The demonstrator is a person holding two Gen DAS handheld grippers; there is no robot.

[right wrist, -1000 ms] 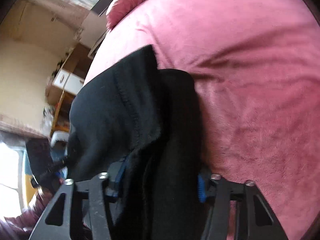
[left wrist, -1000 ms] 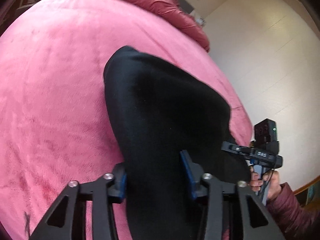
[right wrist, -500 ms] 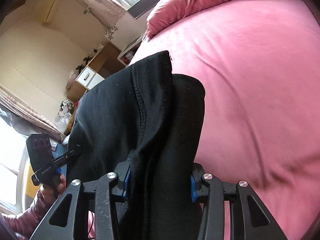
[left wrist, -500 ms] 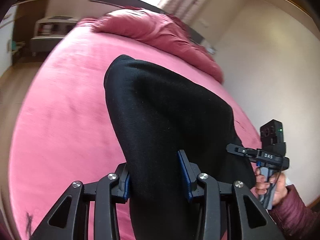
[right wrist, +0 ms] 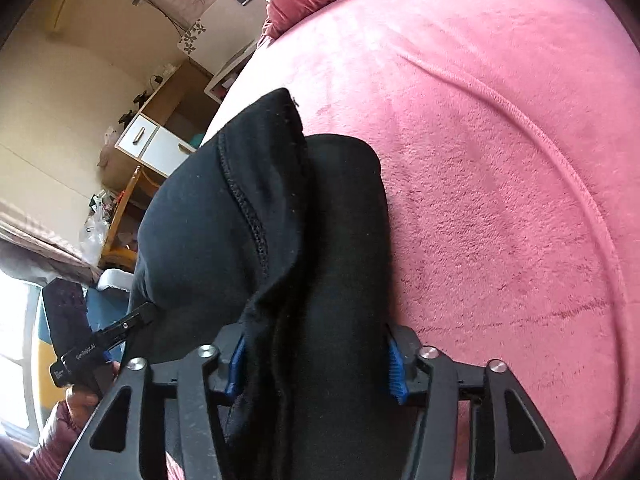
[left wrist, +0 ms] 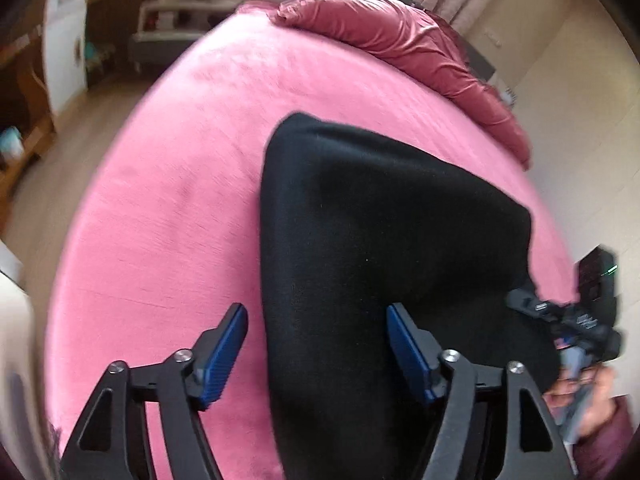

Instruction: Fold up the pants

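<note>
The black pants [left wrist: 380, 240] hang folded over in front of both grippers, above a pink bed [left wrist: 168, 200]. My left gripper [left wrist: 318, 350] is open: its blue pads stand wide apart, the left pad clear of the cloth, the right pad against it. In the right wrist view the pants [right wrist: 280, 220] show a stitched seam and bunch between the pads of my right gripper [right wrist: 314, 364], which is shut on them. Each view shows the other gripper, held in a hand, at its edge.
A rumpled pink duvet [left wrist: 400, 44] lies at the head of the bed. A wooden desk with white drawers [right wrist: 156, 140] and a chair stand beside the bed. Wooden floor [left wrist: 60, 152] and pale walls surround it.
My left gripper has opened and let go of the pants; it gripped them half a second ago. The right gripper stays shut on the pants. Both views have shifted.
</note>
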